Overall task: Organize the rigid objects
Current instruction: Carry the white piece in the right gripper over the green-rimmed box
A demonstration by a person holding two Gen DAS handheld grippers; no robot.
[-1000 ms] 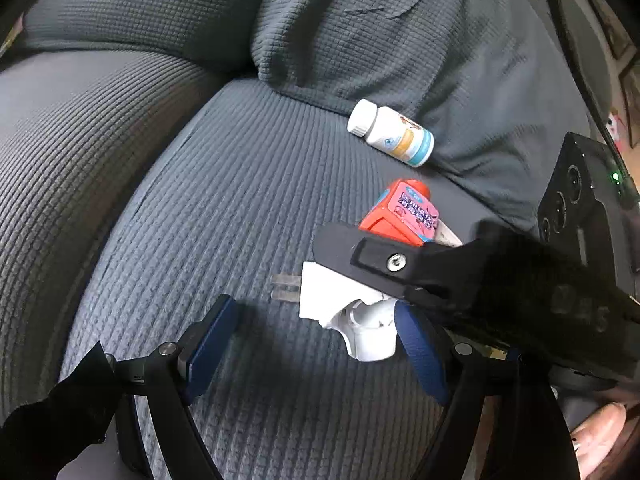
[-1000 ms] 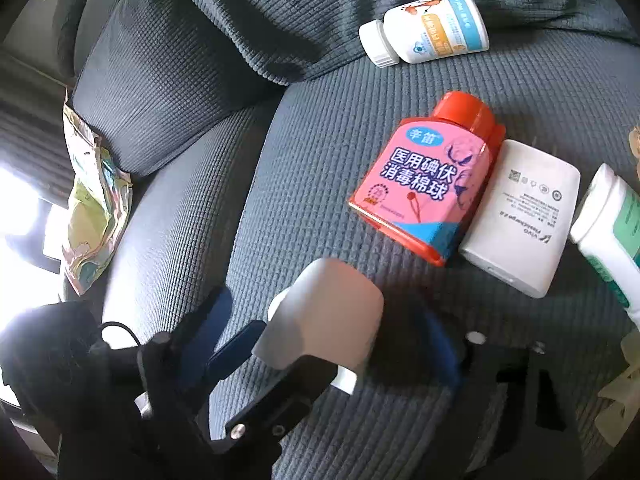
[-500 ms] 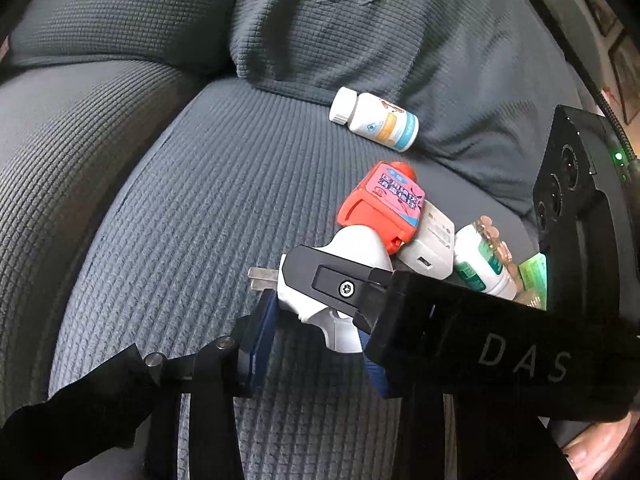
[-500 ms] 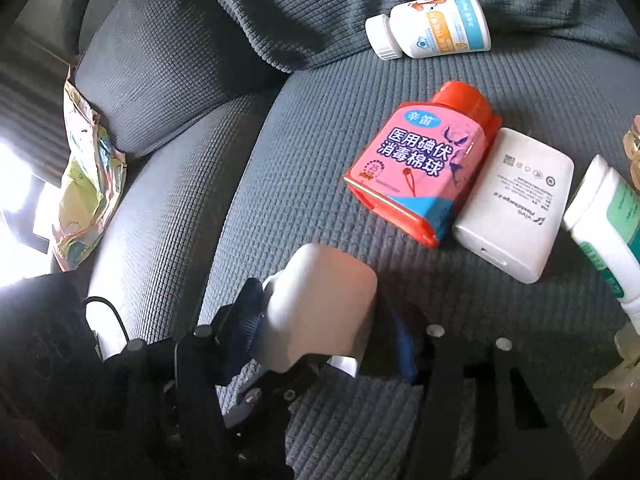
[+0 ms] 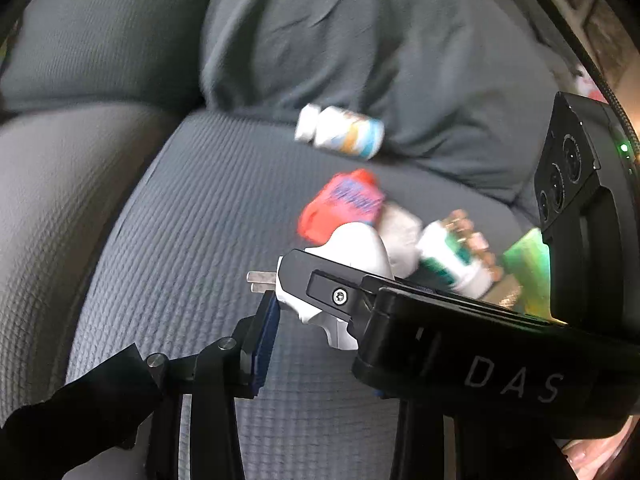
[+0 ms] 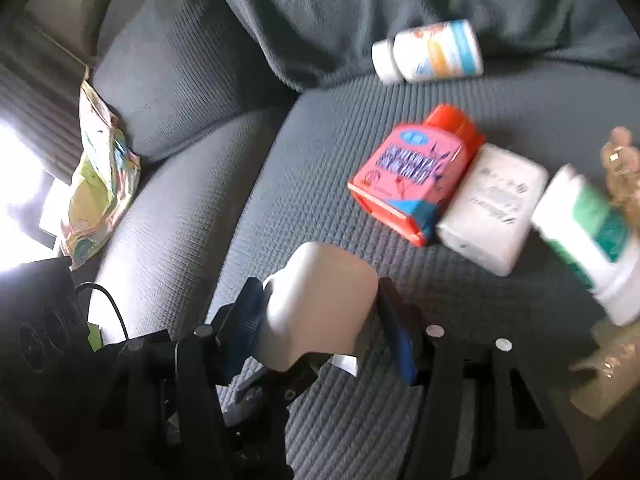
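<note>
Because the white plug adapter was an awkward, lumpy thing with metal prongs jutting from one side, both grippers had taken hold of it at once: the right gripper pinched its broad rounded body between blue pads, while the left gripper clamped its lower part, one pad pressed just under the prongs. The adapter sat squarely between both sets of jaws, seemingly just clear of the grey sofa seat, probably so it could join the row ahead. Beyond the right jaws lay that row: a red bottle touching a white charger, then a green-labelled bottle close beside it. Farther ahead a small pill bottle rested alone against the cushion, likely not yet sorted. A crumpled wrapper lay well off to the jaws' left.
</note>
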